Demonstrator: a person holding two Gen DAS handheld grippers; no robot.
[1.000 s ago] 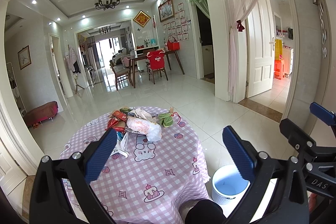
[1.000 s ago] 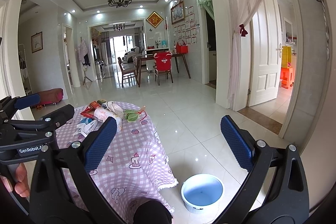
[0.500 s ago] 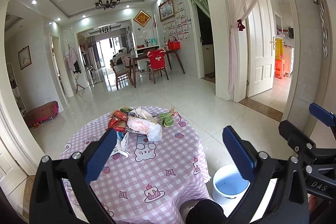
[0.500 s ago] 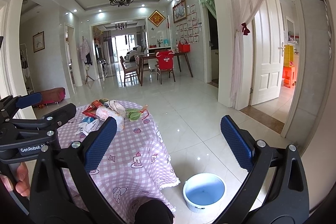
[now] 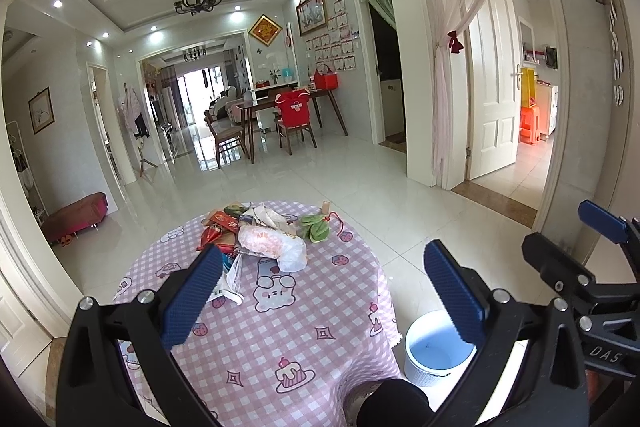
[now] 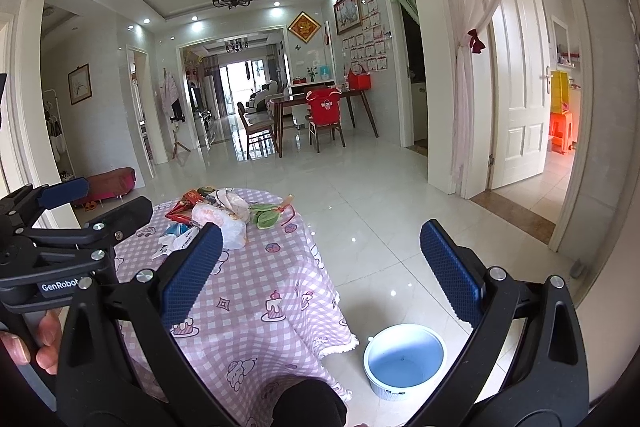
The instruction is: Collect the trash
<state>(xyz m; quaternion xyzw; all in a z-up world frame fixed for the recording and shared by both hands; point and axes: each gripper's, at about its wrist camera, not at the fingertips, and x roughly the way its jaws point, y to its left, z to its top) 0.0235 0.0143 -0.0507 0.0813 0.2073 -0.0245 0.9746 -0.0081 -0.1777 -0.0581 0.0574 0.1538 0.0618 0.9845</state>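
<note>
A heap of trash point(image 5: 256, 239) lies on the far half of a round table with a pink checked cloth point(image 5: 280, 331): red wrappers, a white plastic bag, crumpled paper, a green wrapper. The same trash heap point(image 6: 216, 215) shows at the left in the right wrist view. A white bin with a blue inside point(image 5: 436, 351) stands on the floor to the right of the table; in the right wrist view the bin point(image 6: 404, 359) sits low and central. My left gripper point(image 5: 324, 287) is open above the table, short of the heap. My right gripper point(image 6: 320, 267) is open over the table's right edge.
Glossy white floor tiles point(image 5: 360, 179) spread beyond the table. A dining table with chairs point(image 5: 280, 119) stands far back. A doorway with a pink curtain and a white door point(image 5: 492, 99) is at the right. A low red bench point(image 5: 76, 215) is at the left wall.
Both views have shifted only slightly; the grippers stay open and hold nothing. The trash and the bin have not moved.
</note>
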